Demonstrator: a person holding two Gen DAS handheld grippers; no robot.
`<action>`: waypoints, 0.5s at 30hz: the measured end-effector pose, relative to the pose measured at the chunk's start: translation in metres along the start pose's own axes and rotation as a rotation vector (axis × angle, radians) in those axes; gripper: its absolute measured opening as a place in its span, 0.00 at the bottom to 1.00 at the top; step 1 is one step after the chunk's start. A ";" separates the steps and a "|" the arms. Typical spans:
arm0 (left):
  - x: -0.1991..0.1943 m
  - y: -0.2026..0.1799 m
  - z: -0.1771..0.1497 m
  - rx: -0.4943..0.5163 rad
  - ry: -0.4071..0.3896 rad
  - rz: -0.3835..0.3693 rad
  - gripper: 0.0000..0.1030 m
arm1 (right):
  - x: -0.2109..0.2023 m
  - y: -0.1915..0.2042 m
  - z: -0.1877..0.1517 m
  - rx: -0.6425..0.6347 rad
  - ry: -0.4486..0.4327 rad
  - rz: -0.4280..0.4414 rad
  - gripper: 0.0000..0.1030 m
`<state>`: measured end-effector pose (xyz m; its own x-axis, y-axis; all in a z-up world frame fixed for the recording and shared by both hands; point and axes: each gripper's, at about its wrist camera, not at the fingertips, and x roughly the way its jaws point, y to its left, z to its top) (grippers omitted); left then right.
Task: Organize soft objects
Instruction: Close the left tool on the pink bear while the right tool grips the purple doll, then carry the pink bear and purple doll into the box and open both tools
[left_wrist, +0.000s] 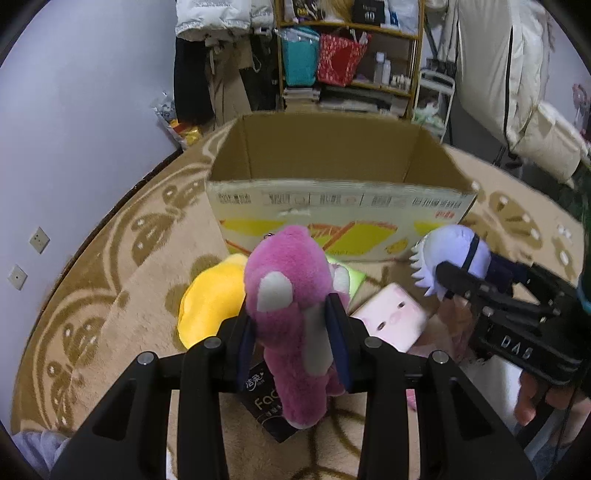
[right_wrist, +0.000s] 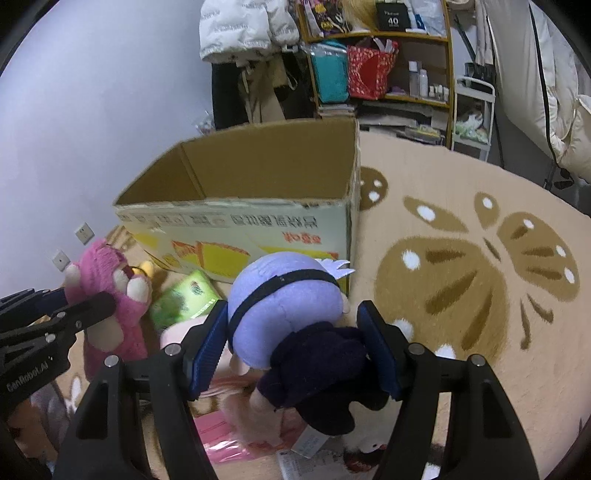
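The left hand-held gripper (left_wrist: 293, 332) clamps the pink bear (left_wrist: 291, 306) by its body; the right hand-held gripper (right_wrist: 293, 343) grips the lavender-haired doll (right_wrist: 291, 306). Both toys hang above the rug (right_wrist: 461, 295), the open box (left_wrist: 332, 206) at twelve o'clock.

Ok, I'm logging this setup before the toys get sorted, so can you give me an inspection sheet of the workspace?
Surface: beige carpet with brown butterfly pattern.
Job's things: open cardboard box, inside hidden; pink plush bear; lilac-haired doll.
Clutter: yellow plush, pink pig-face cushion, green pack, tissue pack on the carpet before the box.
Grippers: left tongs shut on the bear; right tongs clamp the doll.
Cables: nothing seen.
Surroundings: shelf with bags and bottles, hanging coats, wall sockets.
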<state>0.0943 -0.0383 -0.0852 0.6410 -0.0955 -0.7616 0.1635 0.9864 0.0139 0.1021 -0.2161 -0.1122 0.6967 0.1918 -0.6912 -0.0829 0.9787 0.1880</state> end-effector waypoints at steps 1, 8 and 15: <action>-0.003 0.000 0.001 0.000 -0.011 0.003 0.33 | -0.005 0.001 0.000 0.002 -0.009 0.007 0.72; -0.035 0.006 0.013 0.012 -0.132 0.061 0.33 | -0.042 0.007 0.007 0.006 -0.112 0.030 0.72; -0.047 0.015 0.040 0.023 -0.205 0.097 0.33 | -0.060 0.009 0.027 -0.023 -0.178 0.056 0.72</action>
<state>0.0964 -0.0242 -0.0229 0.7930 -0.0274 -0.6086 0.1088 0.9893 0.0973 0.0791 -0.2207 -0.0502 0.8054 0.2322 -0.5453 -0.1401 0.9686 0.2056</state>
